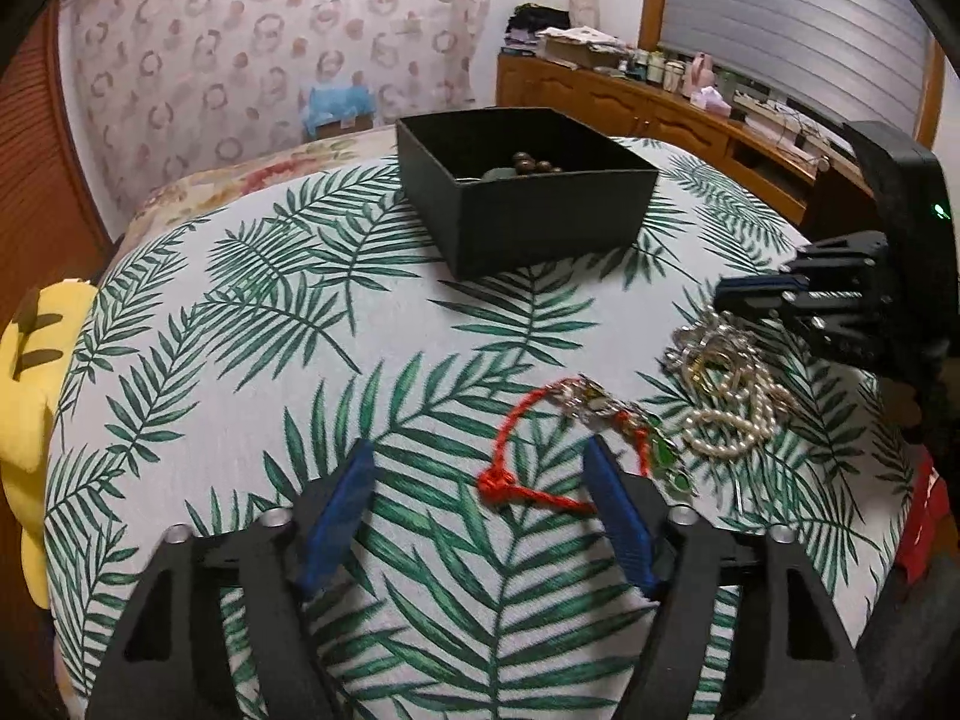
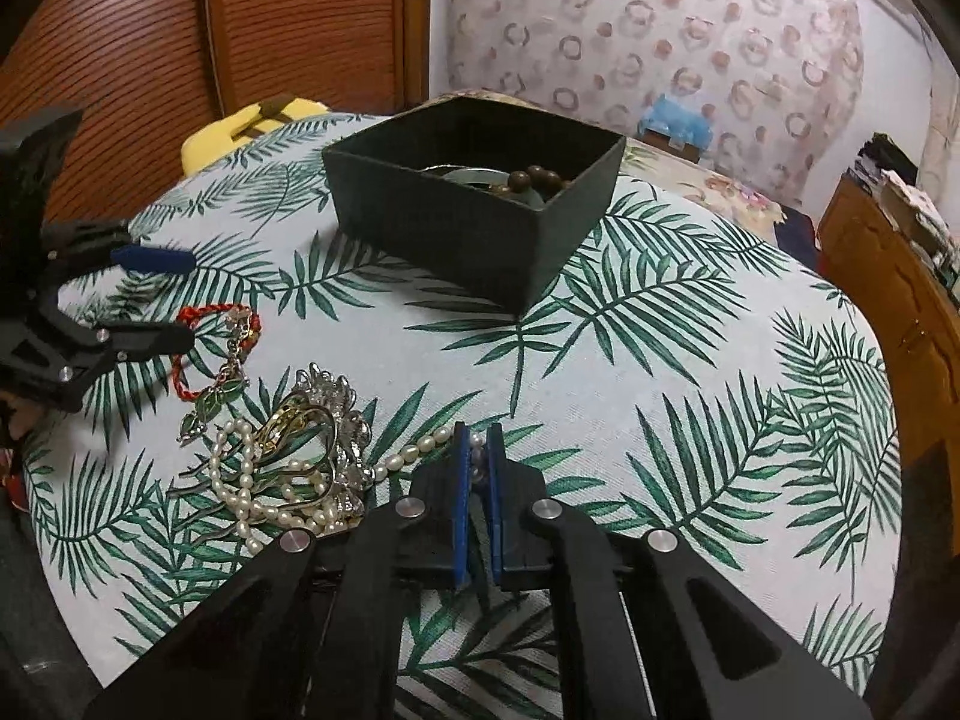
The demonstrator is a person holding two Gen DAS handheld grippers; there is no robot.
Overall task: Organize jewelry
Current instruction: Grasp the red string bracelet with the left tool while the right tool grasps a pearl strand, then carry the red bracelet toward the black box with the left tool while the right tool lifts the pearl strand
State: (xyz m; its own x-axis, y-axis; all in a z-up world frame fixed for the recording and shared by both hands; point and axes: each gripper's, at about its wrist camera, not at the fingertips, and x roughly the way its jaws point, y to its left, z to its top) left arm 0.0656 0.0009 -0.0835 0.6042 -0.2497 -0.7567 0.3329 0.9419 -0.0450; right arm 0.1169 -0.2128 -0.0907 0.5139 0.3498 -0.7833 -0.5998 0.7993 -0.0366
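Down on the leaf-print cloth (image 1: 252, 360), the left gripper (image 1: 480, 480) has its blue-padded fingers spread wide, holding nothing, on either side of a red braided cord bracelet (image 1: 528, 480) that lies flat on the fabric; its knot sits between the fingers, and its right finger (image 1: 618, 516) lies over the cord. The cord runs into a silver clasp and green leaf charms (image 2: 210, 405), which lie just beside a tangled heap of a pearl strand (image 2: 258, 498), a gold-coloured piece (image 2: 300, 426) and a silver brooch-like piece (image 2: 336, 402). The right gripper (image 2: 478, 468) is closed narrow on the loose end of the pearl strand, a few pearls showing between its blue pads (image 2: 462, 498), with the rest of the strand trailing left into the heap. Farther back on the cloth stands an open dark box (image 2: 564, 222), well apart from the heap, with brown beads (image 2: 528, 180) and a pale ring-shaped piece inside. A yellow plush (image 1: 30, 396) lies at the cloth's far left edge.
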